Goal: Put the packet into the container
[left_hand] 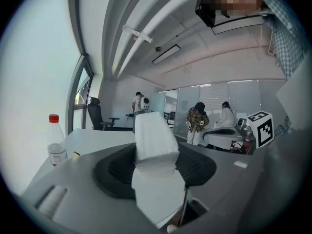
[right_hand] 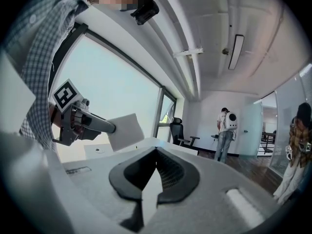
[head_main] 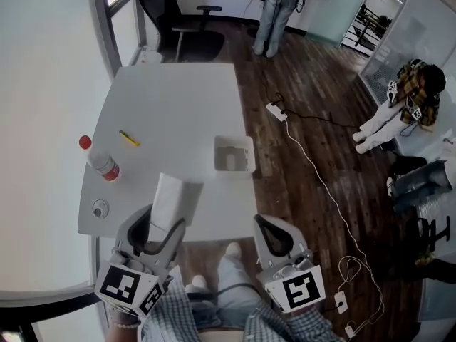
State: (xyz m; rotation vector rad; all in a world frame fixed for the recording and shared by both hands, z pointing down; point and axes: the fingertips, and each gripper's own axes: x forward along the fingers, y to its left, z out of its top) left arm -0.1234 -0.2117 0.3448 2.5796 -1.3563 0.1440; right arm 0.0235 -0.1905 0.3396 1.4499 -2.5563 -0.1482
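Packet (head_main: 171,198) above white table (head_main: 178,105), dark wooden floor (head_main: 313,84)

Bright daylight, fisheye-warped edges, dark corners, blurred foreground

White table (head_main: 178,105) bears container (head_main: 234,154); red-capped bottle (head_main: 100,161); yellow stick (head_main: 129,138); small round object (head_main: 100,208).

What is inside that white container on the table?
The container looks empty: only its grey bottom shows. Its walls may hide the edges. The packet sits in the left claw.
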